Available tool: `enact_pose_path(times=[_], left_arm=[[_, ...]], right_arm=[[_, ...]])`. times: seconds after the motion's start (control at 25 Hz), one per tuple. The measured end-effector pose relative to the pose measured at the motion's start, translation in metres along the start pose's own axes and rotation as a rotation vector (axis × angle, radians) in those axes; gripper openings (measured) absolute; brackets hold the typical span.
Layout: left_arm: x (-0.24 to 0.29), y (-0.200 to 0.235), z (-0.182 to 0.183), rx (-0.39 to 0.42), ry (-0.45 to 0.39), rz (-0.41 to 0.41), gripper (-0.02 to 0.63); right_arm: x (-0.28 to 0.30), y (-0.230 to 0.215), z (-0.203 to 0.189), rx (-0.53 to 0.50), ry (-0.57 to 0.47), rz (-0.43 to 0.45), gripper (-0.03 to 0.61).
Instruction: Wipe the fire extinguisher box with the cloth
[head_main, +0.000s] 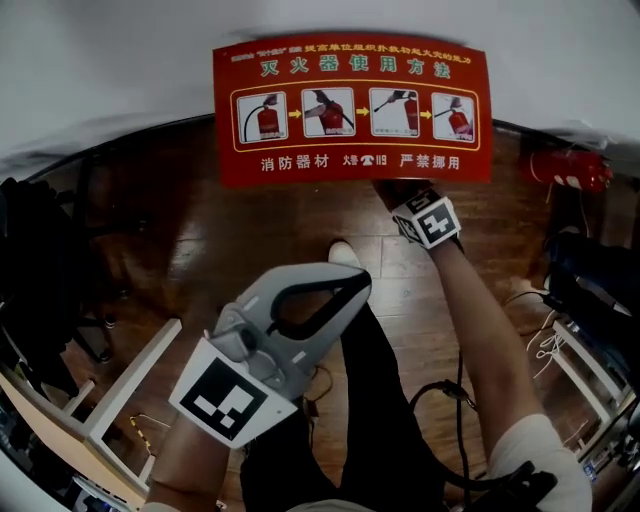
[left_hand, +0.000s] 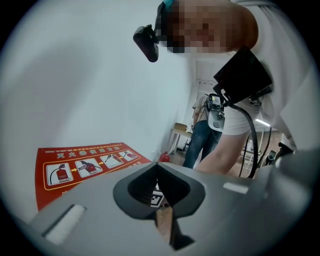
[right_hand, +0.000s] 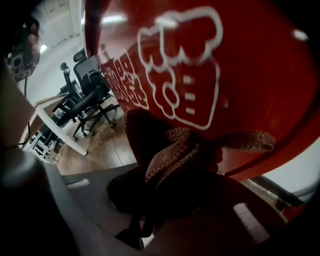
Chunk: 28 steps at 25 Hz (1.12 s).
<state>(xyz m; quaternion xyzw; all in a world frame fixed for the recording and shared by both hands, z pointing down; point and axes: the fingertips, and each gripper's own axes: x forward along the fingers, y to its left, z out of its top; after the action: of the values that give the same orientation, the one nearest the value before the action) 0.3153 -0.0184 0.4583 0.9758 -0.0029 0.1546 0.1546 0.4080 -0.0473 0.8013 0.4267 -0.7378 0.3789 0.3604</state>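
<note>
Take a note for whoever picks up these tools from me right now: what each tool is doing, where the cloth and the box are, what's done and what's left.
Left tool: shut, empty, held in front of the body, clear of the box.
Right tool: shut on the cloth, which appears pressed to the box's red front near its lower edge.
Box: against the white wall, printed front facing you.
Done: cloth gripped and on the box; how much is wiped can't be told.
Left: wipe across the front, probably up and sideways from that lower edge.
</note>
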Motion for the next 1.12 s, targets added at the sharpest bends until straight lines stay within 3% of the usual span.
enact_pose_path(times=[0.28, 0.44, 0.64, 0.88, 1.12], left_arm=[[-0.001, 0.015, -0.030, -0.028, -0.013, 0.018, 0.000], [-0.011, 0.015, -0.037, -0.028, -0.027, 0.030, 0.000], [-0.040, -0.004, -0.023, -0.020, -0.051, 0.033, 0.000], [-0.090, -0.033, -0.002, 0.007, -0.074, 0.050, 0.000], [-0.130, -0.044, 0.011, 0.018, -0.105, 0.083, 0.000]], right_arm=[[0.062, -0.022, -0.045, 0.041, 0.115, -0.015, 0.054], [0.058, -0.011, -0.044, 0.031, 0.120, -0.014, 0.054], [-0.006, 0.051, 0.002, -0.051, 0.007, 0.033, 0.054], [-0.092, 0.119, 0.090, -0.019, -0.196, 0.054, 0.054], [-0.110, 0.159, 0.142, -0.104, -0.233, 0.057, 0.054]])
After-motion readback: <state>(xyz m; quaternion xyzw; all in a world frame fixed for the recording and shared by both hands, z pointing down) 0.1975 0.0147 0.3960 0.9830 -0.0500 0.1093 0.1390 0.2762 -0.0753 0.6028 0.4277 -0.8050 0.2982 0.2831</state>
